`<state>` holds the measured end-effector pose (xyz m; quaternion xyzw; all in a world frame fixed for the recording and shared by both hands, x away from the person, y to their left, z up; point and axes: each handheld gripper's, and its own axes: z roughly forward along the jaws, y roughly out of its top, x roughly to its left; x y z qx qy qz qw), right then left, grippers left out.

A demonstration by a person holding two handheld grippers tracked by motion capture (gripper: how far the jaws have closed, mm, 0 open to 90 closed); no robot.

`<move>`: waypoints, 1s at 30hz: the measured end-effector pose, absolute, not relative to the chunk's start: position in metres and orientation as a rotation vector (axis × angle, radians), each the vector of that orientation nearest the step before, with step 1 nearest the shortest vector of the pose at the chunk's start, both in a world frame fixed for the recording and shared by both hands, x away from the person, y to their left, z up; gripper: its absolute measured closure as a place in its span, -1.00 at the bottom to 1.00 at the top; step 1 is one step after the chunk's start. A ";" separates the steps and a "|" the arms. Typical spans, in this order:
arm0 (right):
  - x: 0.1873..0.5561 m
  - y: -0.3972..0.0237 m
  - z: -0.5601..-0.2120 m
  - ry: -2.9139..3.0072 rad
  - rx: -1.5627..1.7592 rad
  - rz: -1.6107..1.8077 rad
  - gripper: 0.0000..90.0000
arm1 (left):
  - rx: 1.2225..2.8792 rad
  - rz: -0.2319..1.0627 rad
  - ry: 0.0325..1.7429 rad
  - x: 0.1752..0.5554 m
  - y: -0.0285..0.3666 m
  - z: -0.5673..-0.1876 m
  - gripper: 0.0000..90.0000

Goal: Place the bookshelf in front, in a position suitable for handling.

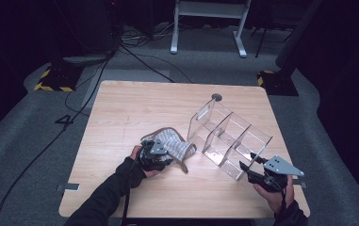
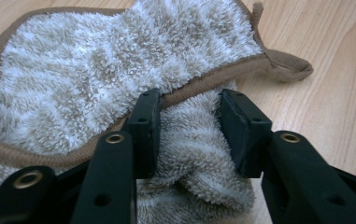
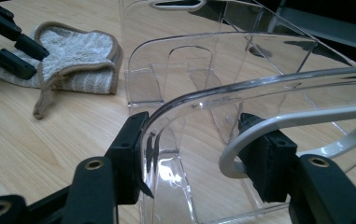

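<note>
Your left gripper (image 2: 185,133) had its fingers pinching a fold of the striped towel (image 2: 119,60), which lay on the tabletop (image 1: 120,113) beside the clear organizer (image 1: 229,136). Your right gripper (image 3: 199,149) had its fingers spread around the organizer's near wall.

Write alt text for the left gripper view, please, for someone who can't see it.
The left hand-held gripper has its two black jaws around a bunched fold of a fluffy beige-and-white cloth with brown trim. The cloth lies on a light wooden table.
</note>
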<state>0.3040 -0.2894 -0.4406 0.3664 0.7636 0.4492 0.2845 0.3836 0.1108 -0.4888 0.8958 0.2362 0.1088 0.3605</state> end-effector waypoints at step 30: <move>0.347 -0.269 -0.438 2.278 0.773 1.330 0.02 | 2.343 0.157 0.546 0.312 0.107 -0.487 0.40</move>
